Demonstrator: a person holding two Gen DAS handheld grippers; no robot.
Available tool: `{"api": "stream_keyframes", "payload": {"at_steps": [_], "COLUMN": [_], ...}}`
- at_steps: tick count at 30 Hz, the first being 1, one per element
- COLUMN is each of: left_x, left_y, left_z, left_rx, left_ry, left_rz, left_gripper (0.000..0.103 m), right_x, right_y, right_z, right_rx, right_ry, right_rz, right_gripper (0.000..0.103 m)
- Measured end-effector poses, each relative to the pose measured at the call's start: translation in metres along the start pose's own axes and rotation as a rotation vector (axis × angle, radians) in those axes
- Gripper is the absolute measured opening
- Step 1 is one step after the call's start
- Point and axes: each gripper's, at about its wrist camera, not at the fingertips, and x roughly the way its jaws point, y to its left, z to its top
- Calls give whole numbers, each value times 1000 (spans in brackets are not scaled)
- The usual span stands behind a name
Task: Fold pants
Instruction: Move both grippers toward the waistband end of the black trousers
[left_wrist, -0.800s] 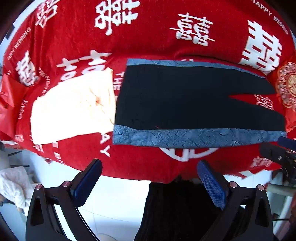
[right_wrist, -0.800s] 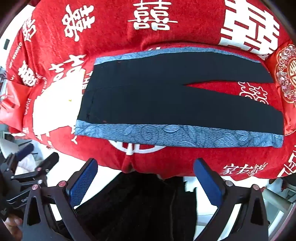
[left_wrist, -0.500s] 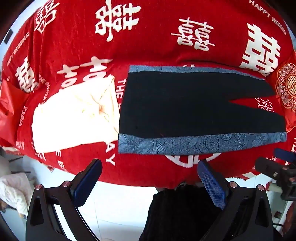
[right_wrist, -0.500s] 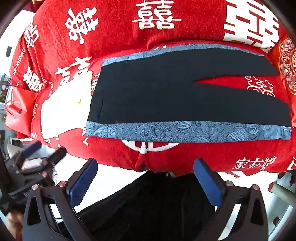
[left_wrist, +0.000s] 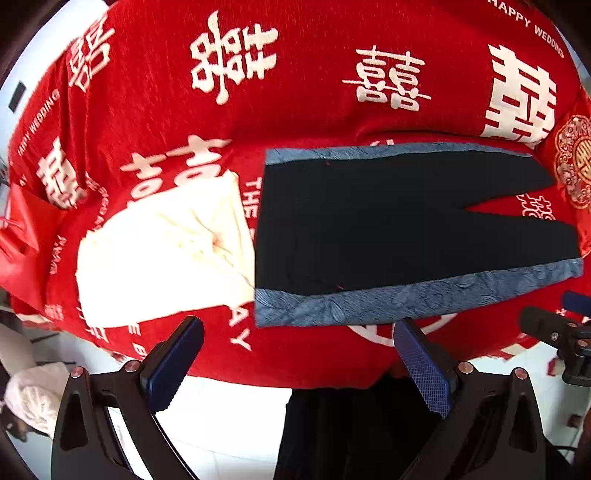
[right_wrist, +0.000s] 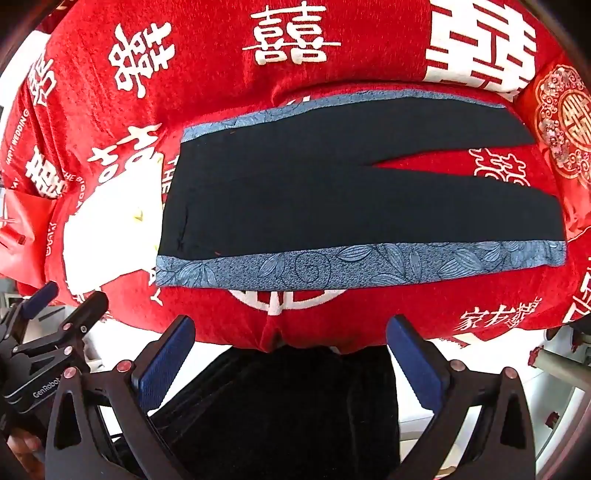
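Black pants (left_wrist: 388, 218) with blue patterned side stripes lie flat on the red cloth, waist to the left, legs spread to the right; they also show in the right wrist view (right_wrist: 332, 199). My left gripper (left_wrist: 295, 354) is open and empty, just short of the table's near edge, below the pants' near blue stripe (left_wrist: 406, 299). My right gripper (right_wrist: 291, 350) is open and empty, also at the near edge below the stripe (right_wrist: 351, 264). Each gripper shows in the other's view: the right one (left_wrist: 554, 332) and the left one (right_wrist: 48, 321).
A red cloth with white characters (left_wrist: 295, 74) covers the table. A folded cream garment (left_wrist: 159, 258) lies left of the pants' waist, touching it. A red embroidered cushion (right_wrist: 565, 122) sits at the far right. White floor and dark trousers (right_wrist: 277, 413) show below the edge.
Both grippers have moved forward and closer to the table, so the pants look larger and lower in view. Both stay open and empty.
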Motion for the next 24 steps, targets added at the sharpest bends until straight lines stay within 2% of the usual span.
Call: {"api": "stream_keyframes", "payload": {"at_steps": [5, 14, 24], "left_x": [-4, -4, -2], "left_y": [-2, -8, -10], "left_z": [4, 6, 7], "left_rx": [26, 54, 64], "left_ry": [-32, -42, -35], "left_rz": [18, 42, 31], "left_gripper": [103, 103, 103], "right_x": [0, -3, -5], "right_y": [-1, 3, 3], "right_z": [1, 2, 5], "right_rx": [13, 14, 13], "right_ry": [1, -4, -9], "right_rz": [-6, -26, -39], "right_gripper": [103, 103, 103]}}
